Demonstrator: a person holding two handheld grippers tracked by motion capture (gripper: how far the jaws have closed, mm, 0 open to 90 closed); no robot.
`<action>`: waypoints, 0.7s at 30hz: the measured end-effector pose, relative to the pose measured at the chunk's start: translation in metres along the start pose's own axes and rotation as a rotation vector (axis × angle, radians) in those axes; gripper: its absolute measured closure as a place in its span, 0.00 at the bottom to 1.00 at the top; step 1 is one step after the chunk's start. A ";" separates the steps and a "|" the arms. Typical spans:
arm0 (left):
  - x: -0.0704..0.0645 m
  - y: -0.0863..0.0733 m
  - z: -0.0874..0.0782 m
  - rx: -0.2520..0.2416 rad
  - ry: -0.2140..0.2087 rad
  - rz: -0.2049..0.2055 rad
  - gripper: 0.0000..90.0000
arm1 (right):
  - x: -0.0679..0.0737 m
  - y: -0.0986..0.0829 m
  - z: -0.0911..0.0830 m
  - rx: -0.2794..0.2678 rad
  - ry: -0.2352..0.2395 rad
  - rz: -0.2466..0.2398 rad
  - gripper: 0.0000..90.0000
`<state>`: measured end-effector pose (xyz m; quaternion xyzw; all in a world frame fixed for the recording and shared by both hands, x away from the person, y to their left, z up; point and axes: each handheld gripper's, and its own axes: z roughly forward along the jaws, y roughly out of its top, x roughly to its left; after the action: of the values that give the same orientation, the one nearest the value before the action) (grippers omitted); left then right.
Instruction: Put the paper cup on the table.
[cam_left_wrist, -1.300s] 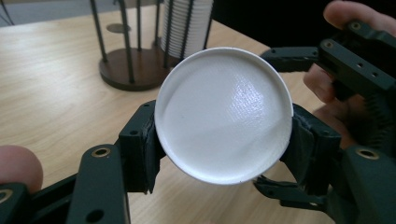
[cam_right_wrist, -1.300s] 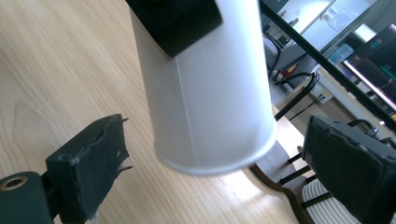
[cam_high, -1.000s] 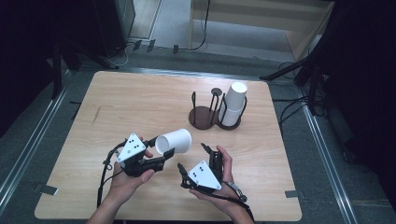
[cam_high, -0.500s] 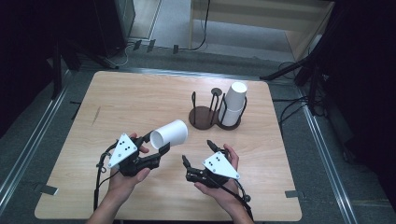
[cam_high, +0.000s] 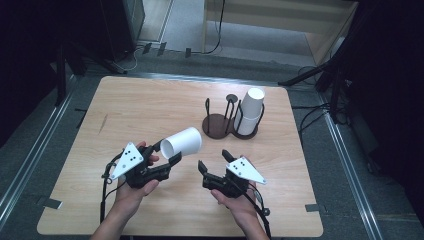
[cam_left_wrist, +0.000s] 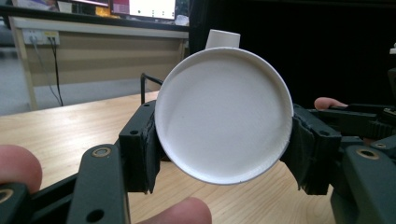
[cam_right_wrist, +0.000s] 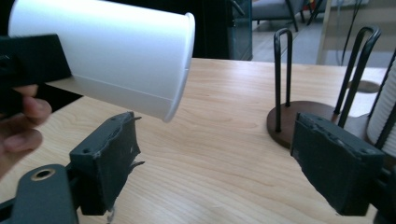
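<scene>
A white paper cup (cam_high: 182, 142), smooth-walled with a rolled rim, lies on its side in the air above the near half of a pale wooden desk (cam_high: 145, 105), pinched between the two black fingers (cam_left_wrist: 140, 142) of the left gripper (cam_high: 167, 155). In the left gripper view the cup's flat round base faces the camera, the padded fingers pressing its wall from either side near the bottom; the open mouth points away toward the desk's far right corner. The person's left hand (cam_high: 132, 187) grips the tool from below, a grey three-cornered plate (cam_high: 126, 160) on top of it.

The right gripper (cam_high: 212, 159) sits just beside it, toward the near edge's right half, its fingers (cam_right_wrist: 107, 163) spread wide and empty, their dark rubbery pads rough and frayed at the edges. In the right gripper view the cup's rim hangs above and apart from the nearer finger.

Toward the far right part of the desk stands a dark brown round-based holder with black bent-wire uprights (cam_high: 220, 120). A stack of white paper cups (cam_high: 251, 111), upside down, is nested in its right section; the left section's base is bare.
</scene>
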<state>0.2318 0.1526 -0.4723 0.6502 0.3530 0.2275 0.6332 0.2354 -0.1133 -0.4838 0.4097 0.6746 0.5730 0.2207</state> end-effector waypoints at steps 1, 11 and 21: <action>0.000 -0.001 0.000 0.001 0.007 -0.001 0.41 | 0.000 0.000 0.000 0.003 0.004 0.010 0.19; -0.001 -0.007 0.003 -0.033 0.008 -0.011 0.41 | 0.003 0.004 -0.002 0.033 0.013 0.099 0.17; 0.001 -0.015 0.007 -0.065 0.026 -0.012 0.41 | 0.009 0.007 0.004 0.090 0.064 0.266 0.05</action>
<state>0.2352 0.1478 -0.4876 0.6240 0.3576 0.2432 0.6508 0.2355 -0.1035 -0.4762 0.4866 0.6461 0.5790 0.1028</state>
